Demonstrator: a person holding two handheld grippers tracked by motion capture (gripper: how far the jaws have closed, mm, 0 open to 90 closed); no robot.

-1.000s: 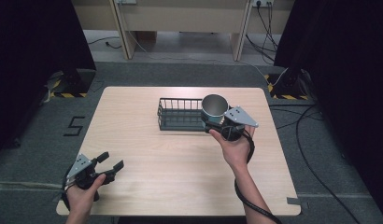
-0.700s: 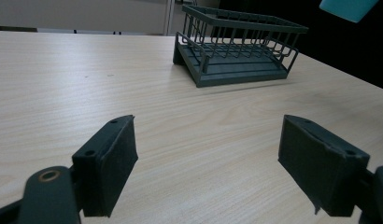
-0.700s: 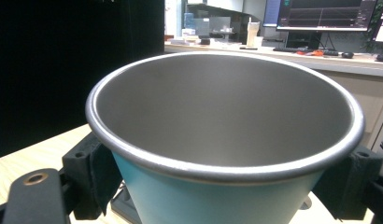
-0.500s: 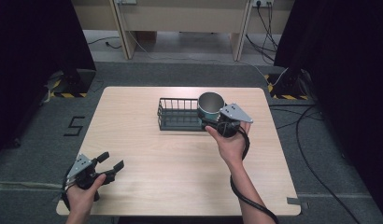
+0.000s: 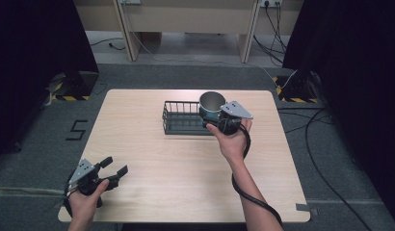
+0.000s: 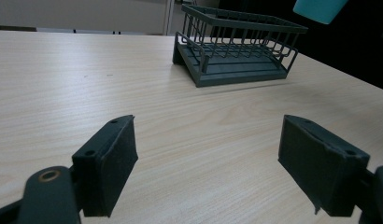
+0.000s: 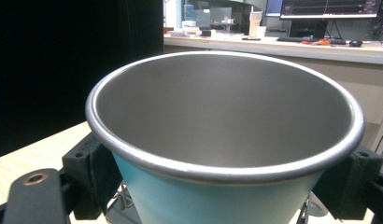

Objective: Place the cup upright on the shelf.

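A teal cup (image 5: 211, 103) with a steel inside hangs upright over the right end of a dark wire rack (image 5: 182, 117). My right gripper (image 5: 216, 118) is shut on the cup's wall; in the right gripper view the cup (image 7: 222, 154) sits between the two black pads (image 7: 89, 175). My left gripper (image 5: 113, 169) rests low at the table's near left corner, open with nothing between its fingers. In the left gripper view the rack (image 6: 236, 46) stands far ahead, and the cup's teal base (image 6: 319, 9) shows above its right end.
The wooden table (image 5: 152, 159) has bare surface between the rack and the left gripper. A black cable (image 5: 243, 187) trails from the right gripper along the forearm. Dark curtains and floor cables surround the table.
The right gripper has carried the cup slightly left and farther over the rack's right end. The left gripper has stayed in place.
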